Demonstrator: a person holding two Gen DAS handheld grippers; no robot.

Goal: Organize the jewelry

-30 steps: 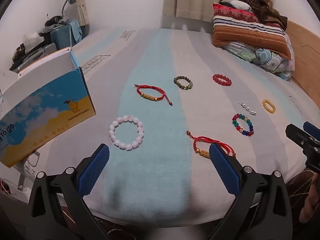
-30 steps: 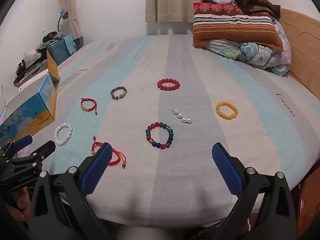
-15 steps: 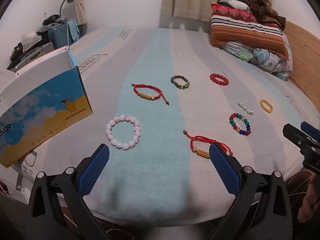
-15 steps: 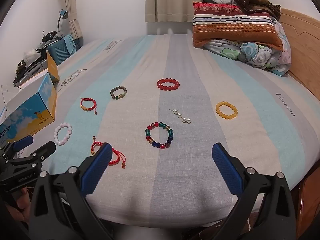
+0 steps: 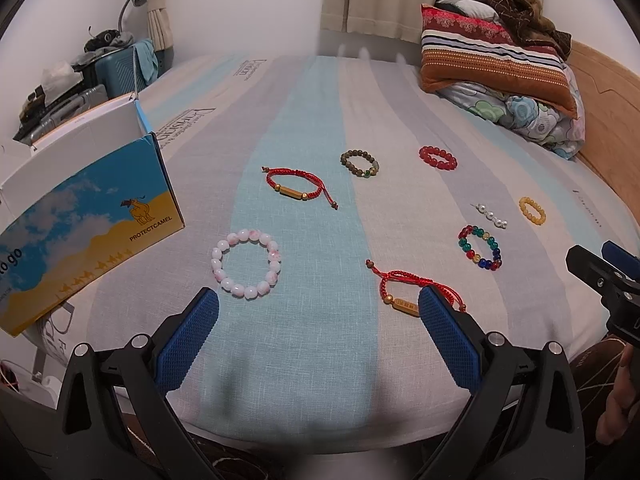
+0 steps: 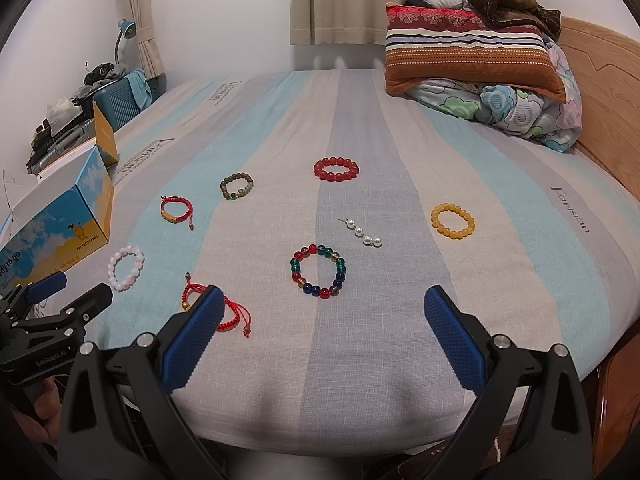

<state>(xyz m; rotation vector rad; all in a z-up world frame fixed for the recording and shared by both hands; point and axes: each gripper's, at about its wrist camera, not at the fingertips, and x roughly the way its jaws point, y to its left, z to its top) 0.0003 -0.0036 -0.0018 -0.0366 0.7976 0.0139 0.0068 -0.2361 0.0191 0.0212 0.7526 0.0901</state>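
While both tools hover at the near edge of the striped bedsheet (image 6: 400, 128), I have the left gripper (image 5: 318, 326) and the right gripper (image 6: 320, 330) spread wide and empty, ready to straddle a piece. Nearest me lies the red cord bracelet with a gold bar (image 5: 404, 288), partly behind my left tool's right finger, with the pale pink bead bracelet (image 5: 246, 264) to its left and the multicoloured glass bead bracelet (image 6: 318, 271) to its right. Farther out sit the short string of white pearls (image 6: 362, 233), the yellow bead bracelet (image 6: 452, 222), a second red cord bracelet (image 5: 298, 188), the olive-brown bead bracelet (image 5: 359, 163) and the red bead bracelet (image 6: 335, 169). All are spaced apart, I judge for single picks. On the left the open blue-and-yellow cardboard box (image 5: 86, 216) looks like the destination. Compared with a second ago, the left view has shifted slightly; the jewelry is unmoved.
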